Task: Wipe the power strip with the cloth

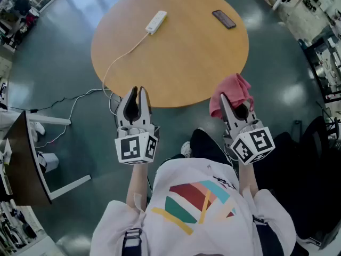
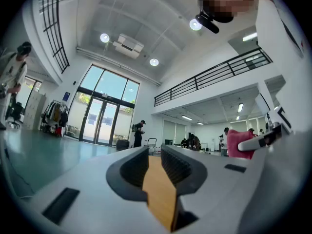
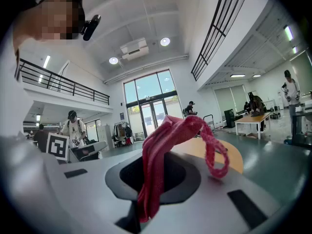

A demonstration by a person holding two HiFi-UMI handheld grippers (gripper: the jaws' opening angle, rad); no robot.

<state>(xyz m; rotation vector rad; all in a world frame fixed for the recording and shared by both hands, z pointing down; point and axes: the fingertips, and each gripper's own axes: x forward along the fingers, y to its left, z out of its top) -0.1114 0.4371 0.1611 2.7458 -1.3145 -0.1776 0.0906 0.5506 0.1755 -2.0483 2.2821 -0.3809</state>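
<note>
At the far side of the round worktop (image 1: pixel 176 63) lies the white power strip (image 1: pixel 156 22). Its cable runs off the near-left edge down to the floor, and a dark phone (image 1: pixel 224 19) lies well apart on the right. Both grippers hover at the near edge, far from the strip, so wiping is not yet begun. The right gripper (image 1: pixel 235 106) has its fingers closed on the pink cloth (image 1: pixel 233 92), which bunches above the tips as a wiping pad. The left gripper (image 1: pixel 138 93) is empty, with only a narrow gap between its fingers. I judge it is free to steady the strip.
</note>
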